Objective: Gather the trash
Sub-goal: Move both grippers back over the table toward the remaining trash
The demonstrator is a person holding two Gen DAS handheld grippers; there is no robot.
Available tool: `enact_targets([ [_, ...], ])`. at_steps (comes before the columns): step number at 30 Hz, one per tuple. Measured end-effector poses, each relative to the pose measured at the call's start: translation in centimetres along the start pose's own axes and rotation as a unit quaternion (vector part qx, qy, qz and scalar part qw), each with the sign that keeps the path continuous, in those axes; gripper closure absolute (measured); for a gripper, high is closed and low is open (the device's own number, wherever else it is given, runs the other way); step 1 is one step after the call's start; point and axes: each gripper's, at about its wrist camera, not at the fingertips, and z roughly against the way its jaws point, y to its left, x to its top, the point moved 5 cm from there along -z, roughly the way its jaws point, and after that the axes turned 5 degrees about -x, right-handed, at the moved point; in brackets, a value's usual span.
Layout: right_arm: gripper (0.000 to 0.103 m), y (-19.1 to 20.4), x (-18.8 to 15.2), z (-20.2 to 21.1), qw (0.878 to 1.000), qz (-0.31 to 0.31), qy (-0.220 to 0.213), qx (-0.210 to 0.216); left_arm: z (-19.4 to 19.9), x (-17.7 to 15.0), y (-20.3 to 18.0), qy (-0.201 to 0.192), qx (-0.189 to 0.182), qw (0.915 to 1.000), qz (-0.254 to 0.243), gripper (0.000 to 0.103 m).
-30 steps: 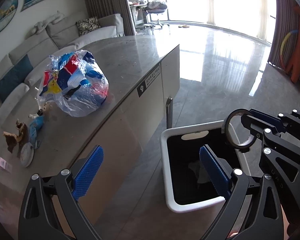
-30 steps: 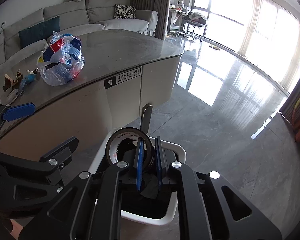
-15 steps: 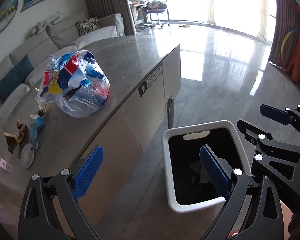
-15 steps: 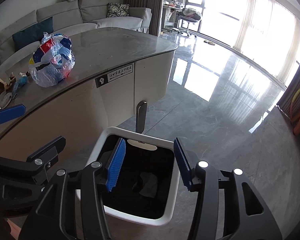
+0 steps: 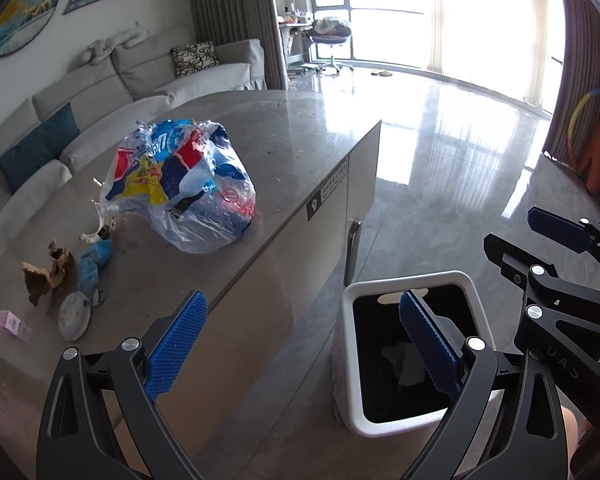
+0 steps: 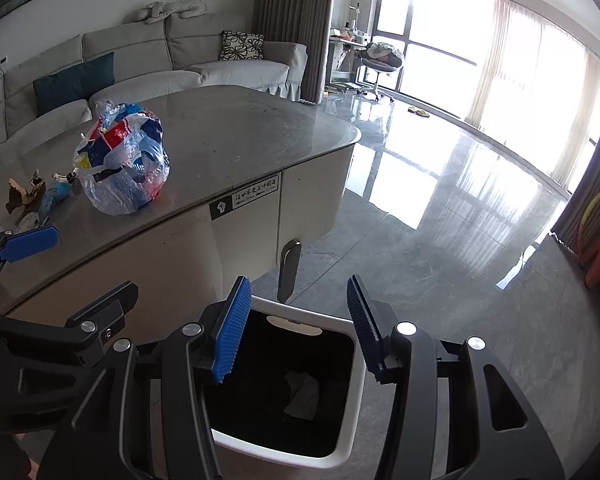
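Right wrist view: the right tool point(image 6: 296, 328) hangs over the white trash bin point(image 6: 350, 446), its blue pads apart and holding nothing; crumpled paper point(image 6: 302, 394) lies at the bin's dark bottom. The left tool point(image 5: 300, 344) is likewise spread wide and empty, just beside the bin. Farther off, on the grey tabletop point(image 5: 292, 140), sit a stuffed plastic bag point(image 5: 180, 184) and small scraps point(image 5: 60, 276).

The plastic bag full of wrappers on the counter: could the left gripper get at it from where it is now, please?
Probably yes. The left gripper is open and empty, and nothing stands between it and the plastic bag, which sits near the counter edge.
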Motion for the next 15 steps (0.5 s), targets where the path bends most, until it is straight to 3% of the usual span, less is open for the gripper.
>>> enact_targets([
  [8,0.052,2.1,2.7,1.1,0.999,0.004,-0.032,0.009,2.0,1.9,2.6,-0.040,0.024,0.9989,0.010,0.006],
  [15,0.052,6.0,5.1,2.2,0.997,0.016,-0.062,0.036,3.9,2.6,7.3,-0.065,0.045,0.9960,0.042,0.006],
])
